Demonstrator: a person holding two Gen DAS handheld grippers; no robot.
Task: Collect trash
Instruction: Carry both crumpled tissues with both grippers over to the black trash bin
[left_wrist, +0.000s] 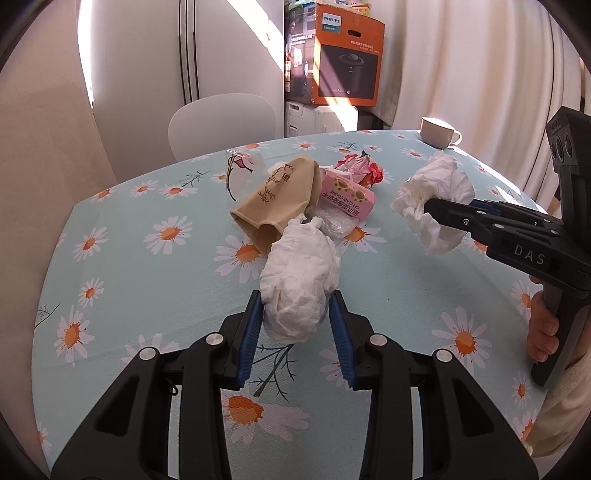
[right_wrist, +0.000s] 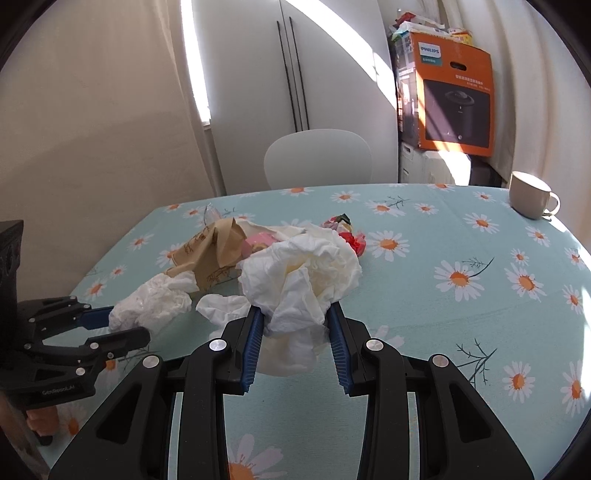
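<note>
both wrist views look down close over the table (left_wrist: 155, 288), sharing the trash pile (right_wrist: 221, 251).

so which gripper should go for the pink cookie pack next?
Neither is free: the left gripper is shut on a crumpled tissue, the right gripper on a larger tissue wad. Once emptied, probably left: the pink cookie pack lies straight ahead of it, past its tissue.

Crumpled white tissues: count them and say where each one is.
2. One crumpled white tissue is clamped in the left claw at the near edge of the trash pile; the other is clamped in the right claw. More may hide under the pile.
</note>
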